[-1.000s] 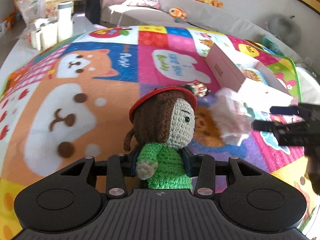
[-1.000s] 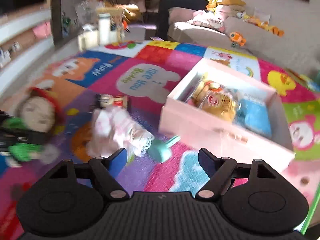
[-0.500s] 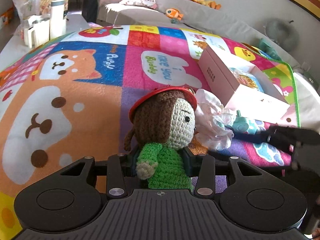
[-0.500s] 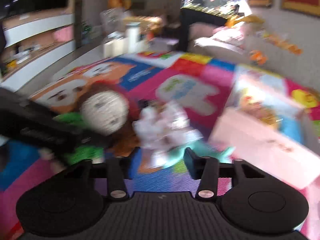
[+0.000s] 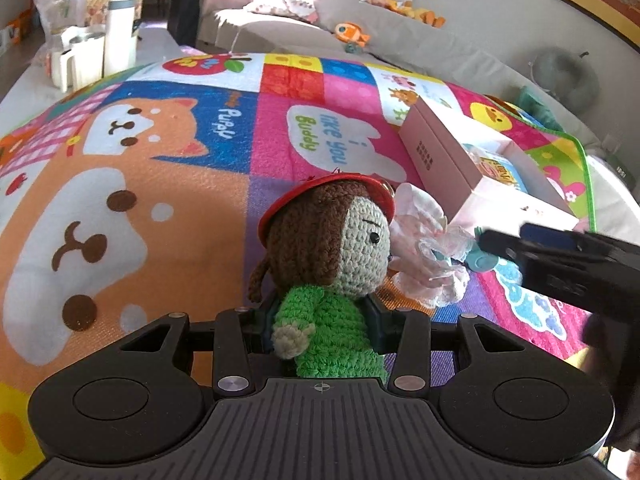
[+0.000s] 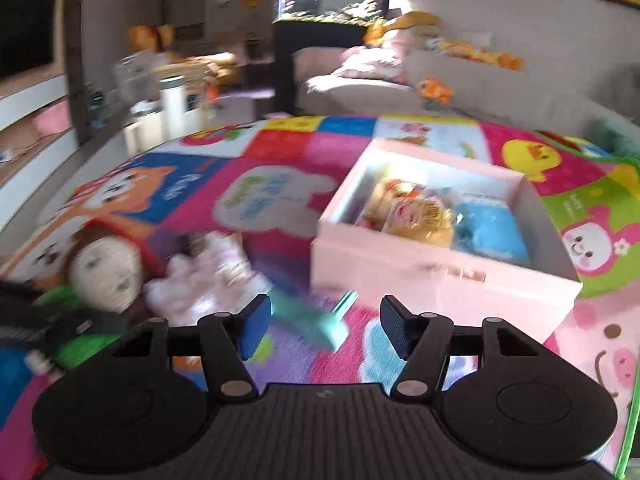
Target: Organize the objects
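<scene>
Now the right claw [image 6: 326, 322] has swung back toward the open pink cardboard box [image 6: 440, 280] and spread its jaws wide again, after narrowing half a second ago over the crumpled white-and-pink fabric bundle [image 6: 208, 280]; it holds nothing, so that grab seems unfinished. A teal plastic toy [image 6: 316, 320] lies on the colourful cartoon play mat [image 6: 280, 160] just ahead of it, between its fingers. The left claw [image 5: 320, 316] stays clamped on the crocheted doll with red hat and green jumper [image 5: 332, 256], carried upright. Only the right wrist view looks into the box, showing a yellow packet and a blue one; the left wrist view alone shows the doll's grip sharply.
</scene>
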`<state>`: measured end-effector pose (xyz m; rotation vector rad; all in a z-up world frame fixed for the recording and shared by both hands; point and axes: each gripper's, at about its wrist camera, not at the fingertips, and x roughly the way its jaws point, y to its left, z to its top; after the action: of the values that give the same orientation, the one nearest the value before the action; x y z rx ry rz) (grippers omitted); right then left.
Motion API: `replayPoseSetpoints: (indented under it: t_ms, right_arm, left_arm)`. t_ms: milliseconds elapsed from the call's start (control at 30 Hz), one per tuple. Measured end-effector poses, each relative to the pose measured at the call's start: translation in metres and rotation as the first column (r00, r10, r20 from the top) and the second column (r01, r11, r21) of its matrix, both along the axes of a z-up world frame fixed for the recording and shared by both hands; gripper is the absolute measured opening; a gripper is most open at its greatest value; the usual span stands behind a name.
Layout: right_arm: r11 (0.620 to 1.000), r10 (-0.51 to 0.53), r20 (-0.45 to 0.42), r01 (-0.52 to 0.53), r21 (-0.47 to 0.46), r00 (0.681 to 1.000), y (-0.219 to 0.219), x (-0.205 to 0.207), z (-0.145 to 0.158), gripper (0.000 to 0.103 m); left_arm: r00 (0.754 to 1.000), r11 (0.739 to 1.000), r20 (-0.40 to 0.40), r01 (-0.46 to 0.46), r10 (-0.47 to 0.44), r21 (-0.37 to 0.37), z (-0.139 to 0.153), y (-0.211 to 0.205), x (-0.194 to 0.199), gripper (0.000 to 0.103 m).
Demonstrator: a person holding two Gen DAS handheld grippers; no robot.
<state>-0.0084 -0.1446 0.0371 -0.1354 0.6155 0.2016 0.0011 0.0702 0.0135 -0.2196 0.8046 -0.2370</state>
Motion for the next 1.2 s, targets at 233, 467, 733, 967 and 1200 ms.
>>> replayPoseSetpoints:
  t_ms: [233, 467, 733, 967, 1200]
  right_arm:
    - [0.964, 0.247, -0.005, -0.246, -0.104, 0.969, 0.044, -0.012, -0.022, 0.059]
    - [0.922, 0.376, -0.024, -0.377, -0.087, 0.926, 0.026, -0.052, -0.008, 0.071]
    - [0.972, 0.227, 0.025, -0.228, 0.061, 0.974, 0.002, -0.031, 0.017, 0.068]
    - [0.948, 0.315, -0.073, -0.311, 0.066, 0.946, 0.043, -0.013, -0.006, 0.057]
    - [0.875, 0.483, -0.004, -0.482, -0.035, 0.876, 0.048, -0.069, 0.001, 0.075]
  left_arm:
    - [1.0, 1.0, 0.0, -0.006, 0.006, -0.007, 0.0, 0.001, -0.001, 0.046]
    - [1.0, 1.0, 0.006, -0.004, 0.004, -0.007, -0.001, 0.001, -0.002, 0.046]
    - [0.998, 0.998, -0.006, -0.056, 0.056, -0.009, 0.001, 0.018, -0.004, 0.046]
    - [0.989, 0.988, -0.005, -0.149, 0.149, -0.03, 0.0, 0.047, -0.007, 0.046]
    - [0.989, 0.989, 0.018, -0.148, 0.148, -0.026, -0.001, 0.046, -0.009, 0.046]
